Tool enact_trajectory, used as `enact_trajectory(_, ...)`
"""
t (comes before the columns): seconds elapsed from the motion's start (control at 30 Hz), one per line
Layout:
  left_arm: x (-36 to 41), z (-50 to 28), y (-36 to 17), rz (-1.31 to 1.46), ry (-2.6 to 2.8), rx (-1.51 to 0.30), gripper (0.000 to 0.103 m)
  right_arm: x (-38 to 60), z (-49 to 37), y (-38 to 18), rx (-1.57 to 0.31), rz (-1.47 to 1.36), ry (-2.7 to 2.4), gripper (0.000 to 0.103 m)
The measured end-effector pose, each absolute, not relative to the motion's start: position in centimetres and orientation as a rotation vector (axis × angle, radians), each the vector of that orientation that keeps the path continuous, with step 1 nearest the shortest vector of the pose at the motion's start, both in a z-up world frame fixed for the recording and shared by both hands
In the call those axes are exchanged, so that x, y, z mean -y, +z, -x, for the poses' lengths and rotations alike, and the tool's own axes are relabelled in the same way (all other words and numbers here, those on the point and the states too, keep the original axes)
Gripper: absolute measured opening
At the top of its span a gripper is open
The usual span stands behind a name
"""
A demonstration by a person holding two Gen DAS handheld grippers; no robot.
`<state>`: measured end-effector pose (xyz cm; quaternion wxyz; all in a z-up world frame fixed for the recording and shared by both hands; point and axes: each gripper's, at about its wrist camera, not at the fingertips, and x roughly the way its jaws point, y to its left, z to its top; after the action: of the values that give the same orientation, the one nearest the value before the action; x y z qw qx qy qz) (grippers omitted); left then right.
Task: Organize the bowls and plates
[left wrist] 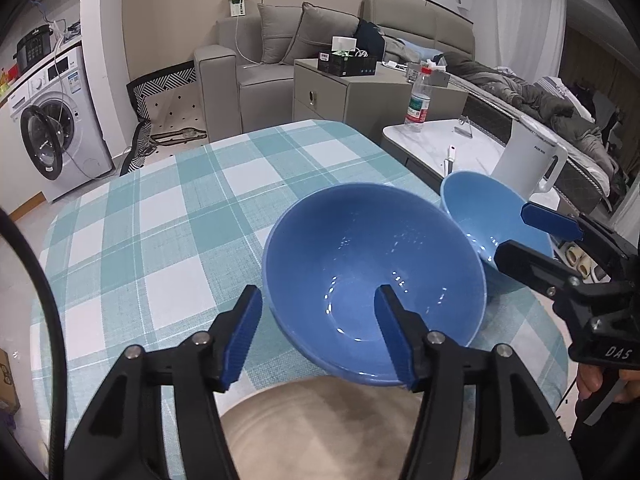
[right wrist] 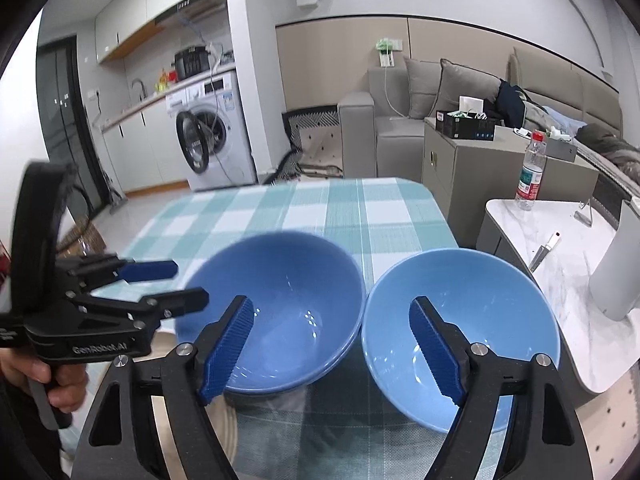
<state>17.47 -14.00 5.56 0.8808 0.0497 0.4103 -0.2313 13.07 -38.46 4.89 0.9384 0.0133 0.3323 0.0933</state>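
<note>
Blue pads of the left tool point(left wrist: 316, 334) stand parted astride the near rim of the dark blue bowl point(left wrist: 372, 272), gripping nothing; it seems stacked on another. Right tool point(right wrist: 332, 350) is open too, the light blue bowl point(right wrist: 460, 336) under its right finger. Both bowls sit near the bench point(left wrist: 160, 208) edge; a clumsy nudge could tip them off

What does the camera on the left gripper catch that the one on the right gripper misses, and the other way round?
Only the left wrist view shows the rumpled bed, the white kettle's handle and a beige plate under the left gripper.

Only the right wrist view shows the kitchen counter, the wall cabinets and a dark door.

Both show the darker blue bowl, the lighter blue bowl, the checked tablecloth, the washing machine and the water bottle.
</note>
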Motion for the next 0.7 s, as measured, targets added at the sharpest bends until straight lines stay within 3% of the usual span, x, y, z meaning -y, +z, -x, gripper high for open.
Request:
enact_trajectory(0.13, 14.1, -17.3, 6.2, -0.063, -0.497, -0.857, 0.085, 39.5, -12.3, 6.0, -0.655, -0.064, 0.199, 0.088)
enact_trajectory(0.2, 14.3, -17.1, 6.5, -0.052, -0.511, -0.849, 0.089, 40.0, -12.1, 6.3, -0.651, -0.075, 0.201, 0.095)
enact_trajectory(0.3, 14.6, -16.9, 6.9, -0.035, -0.529, -0.852, 0.103, 40.8, -11.6, 7.0, -0.635, -0.089, 0.193, 0.101)
enact_trajectory(0.7, 16.8, -16.6, 8.1, -0.011, -0.556, -0.840, 0.103, 42.8, -10.4, 8.2, -0.633, -0.113, 0.148, 0.102)
